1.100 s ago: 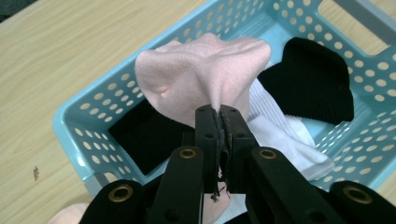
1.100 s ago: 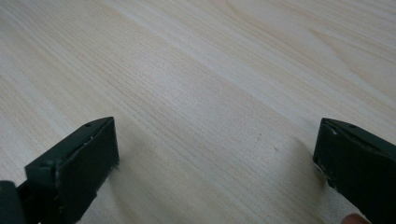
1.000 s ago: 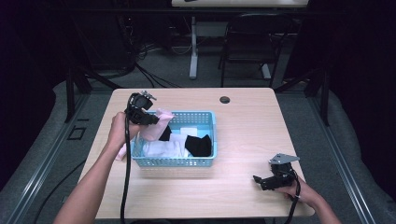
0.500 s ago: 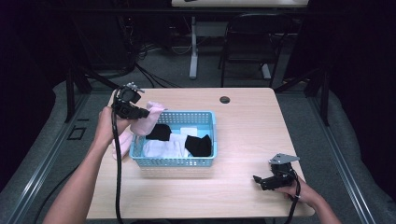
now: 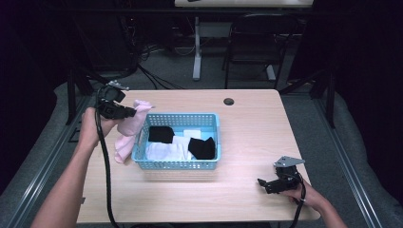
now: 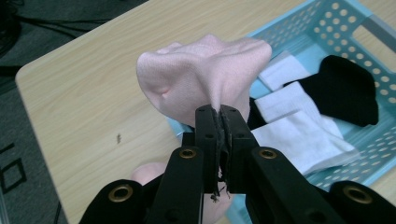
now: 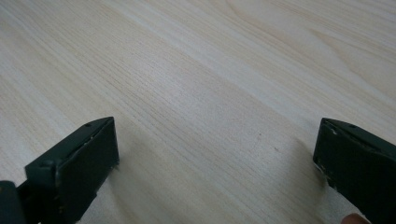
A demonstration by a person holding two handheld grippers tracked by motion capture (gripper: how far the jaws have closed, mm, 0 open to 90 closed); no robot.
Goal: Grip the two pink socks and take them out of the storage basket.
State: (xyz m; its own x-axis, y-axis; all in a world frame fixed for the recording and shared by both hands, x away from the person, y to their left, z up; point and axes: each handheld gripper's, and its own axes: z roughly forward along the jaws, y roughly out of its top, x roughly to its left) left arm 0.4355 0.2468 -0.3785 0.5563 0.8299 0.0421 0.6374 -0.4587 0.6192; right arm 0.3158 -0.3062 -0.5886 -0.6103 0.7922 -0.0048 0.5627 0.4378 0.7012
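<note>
Left gripper [image 6: 219,122] jaws clamp the pink sock [image 6: 203,70] beside the basket [image 5: 209,122]. Maintain clamp; clear the basket rim before lowering. Right gripper [image 5: 269,183] jaws stand apart on the table [image 7: 196,74].

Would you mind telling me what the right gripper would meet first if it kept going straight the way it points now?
Most likely the bare table. The right gripper, jaws open, points left and low over the wood, short of the blue basket. Depth is hard to judge, so it might skim on toward the basket.

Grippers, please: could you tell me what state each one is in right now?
Left gripper: shut on the pink sock.
Right gripper: open, holding nothing.
</note>
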